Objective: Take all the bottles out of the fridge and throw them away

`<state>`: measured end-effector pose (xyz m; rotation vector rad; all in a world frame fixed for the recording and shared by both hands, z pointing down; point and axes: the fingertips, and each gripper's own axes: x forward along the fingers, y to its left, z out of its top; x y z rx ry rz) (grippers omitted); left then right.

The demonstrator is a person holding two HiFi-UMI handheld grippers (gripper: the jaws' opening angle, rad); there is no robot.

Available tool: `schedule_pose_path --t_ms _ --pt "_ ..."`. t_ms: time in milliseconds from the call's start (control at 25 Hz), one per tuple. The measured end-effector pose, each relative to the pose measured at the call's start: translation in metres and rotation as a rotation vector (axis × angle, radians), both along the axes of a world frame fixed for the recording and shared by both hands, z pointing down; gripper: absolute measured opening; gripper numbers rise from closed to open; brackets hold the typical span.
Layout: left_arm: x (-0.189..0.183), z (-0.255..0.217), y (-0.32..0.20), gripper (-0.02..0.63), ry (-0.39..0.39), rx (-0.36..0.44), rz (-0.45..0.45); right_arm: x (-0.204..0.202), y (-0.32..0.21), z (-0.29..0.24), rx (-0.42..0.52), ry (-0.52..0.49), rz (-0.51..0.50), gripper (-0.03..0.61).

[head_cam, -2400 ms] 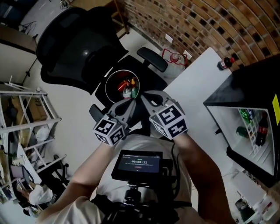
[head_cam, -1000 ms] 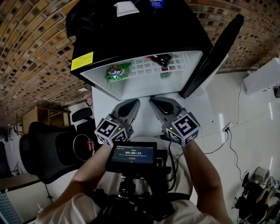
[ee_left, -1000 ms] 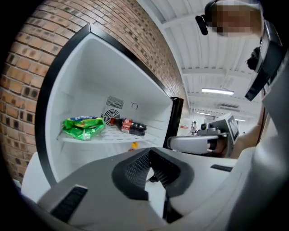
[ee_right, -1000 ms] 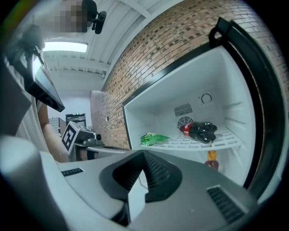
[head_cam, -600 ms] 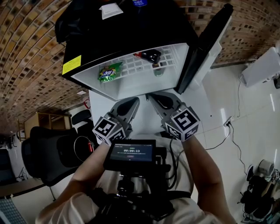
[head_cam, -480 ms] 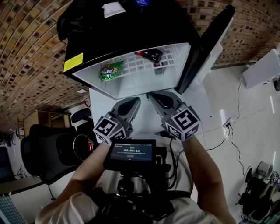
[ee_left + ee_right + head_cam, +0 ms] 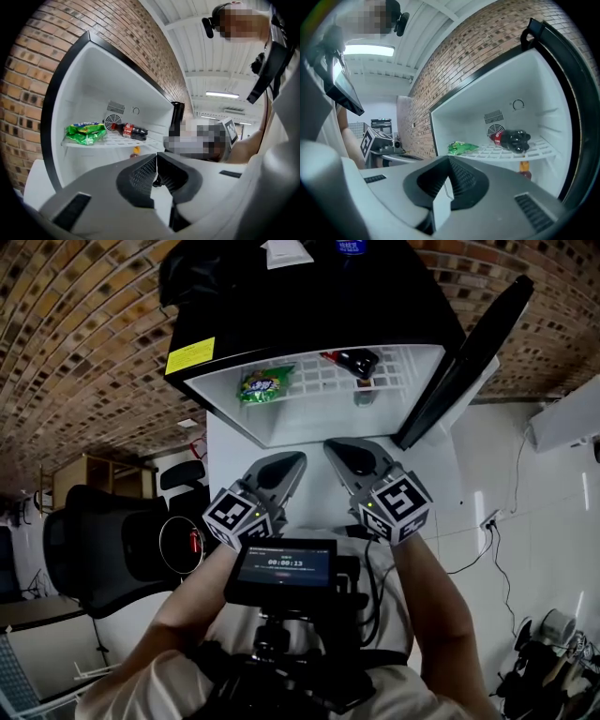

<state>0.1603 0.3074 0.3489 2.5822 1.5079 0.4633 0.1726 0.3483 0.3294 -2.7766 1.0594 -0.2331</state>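
Observation:
The black mini fridge (image 7: 309, 296) stands open ahead of me, white inside. A dark cola bottle (image 7: 357, 360) (image 7: 130, 131) (image 7: 511, 138) lies on its wire shelf. A small bottle with an orange neck (image 7: 136, 151) (image 7: 525, 169) stands under that shelf. My left gripper (image 7: 292, 465) (image 7: 156, 165) and right gripper (image 7: 336, 450) (image 7: 449, 169) are held side by side in front of the fridge, short of its opening. Both are shut with nothing between the jaws.
A green snack bag (image 7: 265, 383) (image 7: 85, 132) (image 7: 461, 148) lies on the shelf's left. The fridge door (image 7: 469, 352) swings open at the right. The fridge sits on a white table (image 7: 225, 442). At my lower left a round bin (image 7: 184, 545) stands beside a black office chair (image 7: 94, 549).
My head turned from the bin and chair to the fridge. Over the last half second the fridge slid slightly right in view; both grippers stay shut and close together.

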Motion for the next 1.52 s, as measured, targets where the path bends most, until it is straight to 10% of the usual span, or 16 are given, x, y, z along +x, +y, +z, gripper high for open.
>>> schedule_pose_path --t_ms 640,1080,1520 --pt "0.007 0.0 -0.022 0.009 0.02 -0.009 -0.036 0.015 0.001 -0.007 -0.051 0.02 0.052 0.0" --pt "0.013 -0.005 -0.041 0.009 0.008 -0.031 -0.088 0.091 0.019 -0.034 -0.626 0.217 0.159 0.104" --pt "0.014 0.002 -0.07 0.009 0.0 -0.032 -0.146 0.186 0.06 0.02 -0.98 -0.047 0.213 0.354"
